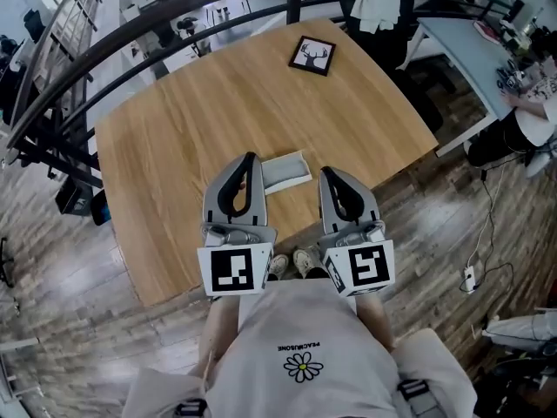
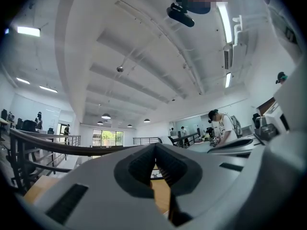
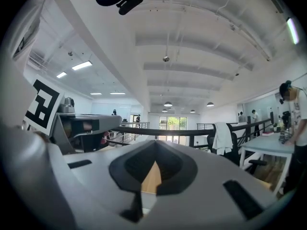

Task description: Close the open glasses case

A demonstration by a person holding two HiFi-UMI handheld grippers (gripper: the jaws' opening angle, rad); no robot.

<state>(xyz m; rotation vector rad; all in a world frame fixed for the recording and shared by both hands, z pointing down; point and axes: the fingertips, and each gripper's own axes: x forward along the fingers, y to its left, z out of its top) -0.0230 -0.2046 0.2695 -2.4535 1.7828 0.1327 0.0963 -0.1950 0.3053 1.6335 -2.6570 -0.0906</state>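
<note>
The left gripper [image 1: 251,158] has its jaws brought together, the tips meeting with nothing between them. In its own view [image 2: 155,146] only a sliver of wood shows through the hollow behind the meeting tips. The right gripper [image 1: 325,171] is closed just the same and empty, its tips touching in its own view [image 3: 154,143]. Both are held roughly level and side by side above the near edge of the wooden table [image 1: 174,138], and neither touches anything on it. The glasses case [image 1: 285,171] lies flat on the table between the two sets of tips, with its left end just beside the left gripper's jaws and its right end near the right gripper's tip. Its long axis runs across the line the grippers point along, with the right end turned slightly farther away from them. Whether its lid is up or down cannot be made out from above. There are two grippers, one glasses case, one table, and one framed picture [image 1: 312,55], which lies well beyond the right gripper toward the table's far edge.
</note>
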